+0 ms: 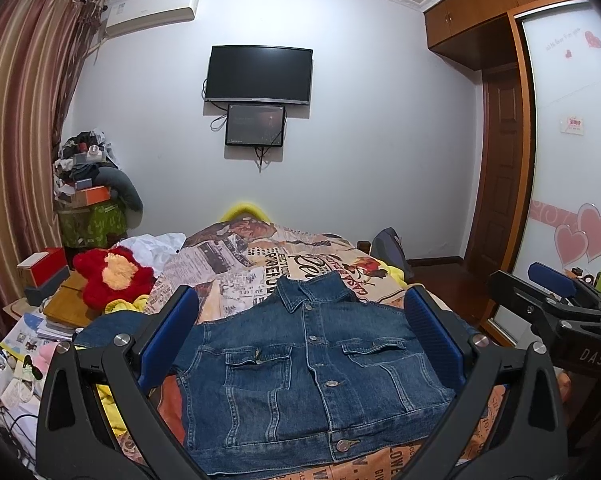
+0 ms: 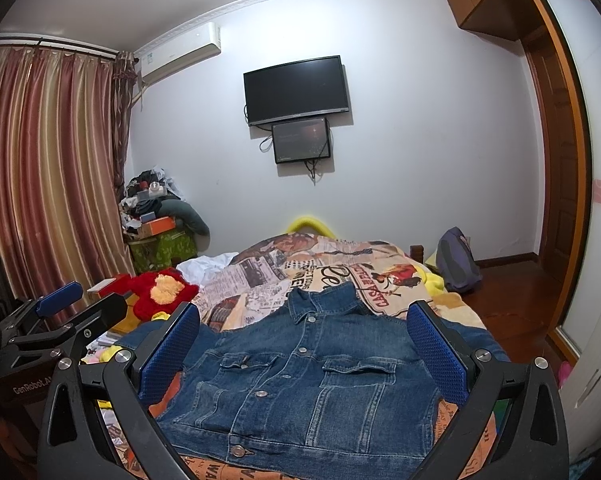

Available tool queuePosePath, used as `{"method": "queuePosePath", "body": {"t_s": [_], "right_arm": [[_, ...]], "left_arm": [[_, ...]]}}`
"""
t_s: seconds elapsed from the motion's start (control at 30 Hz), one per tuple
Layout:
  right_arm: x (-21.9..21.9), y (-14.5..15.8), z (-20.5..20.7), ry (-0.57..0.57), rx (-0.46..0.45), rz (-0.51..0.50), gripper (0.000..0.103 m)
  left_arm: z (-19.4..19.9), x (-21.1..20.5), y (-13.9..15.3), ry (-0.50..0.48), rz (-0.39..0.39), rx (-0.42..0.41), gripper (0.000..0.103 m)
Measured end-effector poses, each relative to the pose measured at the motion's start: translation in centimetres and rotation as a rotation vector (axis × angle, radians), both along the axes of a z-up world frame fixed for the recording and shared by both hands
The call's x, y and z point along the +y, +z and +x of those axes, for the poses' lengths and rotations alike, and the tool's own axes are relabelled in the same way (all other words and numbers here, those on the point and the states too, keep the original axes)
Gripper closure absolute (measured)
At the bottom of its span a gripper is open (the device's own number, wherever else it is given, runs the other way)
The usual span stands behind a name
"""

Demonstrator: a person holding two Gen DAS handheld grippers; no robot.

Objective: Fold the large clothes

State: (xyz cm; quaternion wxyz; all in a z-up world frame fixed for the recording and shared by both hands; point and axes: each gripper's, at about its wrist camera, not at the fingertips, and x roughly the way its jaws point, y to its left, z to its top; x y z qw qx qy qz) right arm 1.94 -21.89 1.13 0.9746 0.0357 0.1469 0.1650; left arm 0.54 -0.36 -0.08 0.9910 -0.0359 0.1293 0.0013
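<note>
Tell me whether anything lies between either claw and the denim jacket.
Nothing visible does. The blue denim jacket lies spread, front up, on the newspaper-print bedspread, directly ahead of the open left claw and right claw.

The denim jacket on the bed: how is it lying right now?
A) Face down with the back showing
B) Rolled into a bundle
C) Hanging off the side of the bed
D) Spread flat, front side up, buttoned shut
D: the denim jacket lies spread on the printed bedspread with collar, both chest pockets and a closed row of buttons facing up, while the left gripper and right gripper hover open above it.
</note>
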Motion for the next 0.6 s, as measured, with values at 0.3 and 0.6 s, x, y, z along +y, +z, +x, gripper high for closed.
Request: {"method": "queuePosePath", "body": {"t_s": [0.3,0.6], "right_arm": [[0.6,-1.4,1.8,-0.002,0.013,-0.010,0.000],[1.0,-1.6,4.5,-0.012,0.044,-0.030,0.000]], "left_arm": [[0.9,0.6,-0.6,0.006,-0.011,0.015,0.000],[3.4,2.4,-1.7,0.029,-0.033,0.037,0.000]]}}
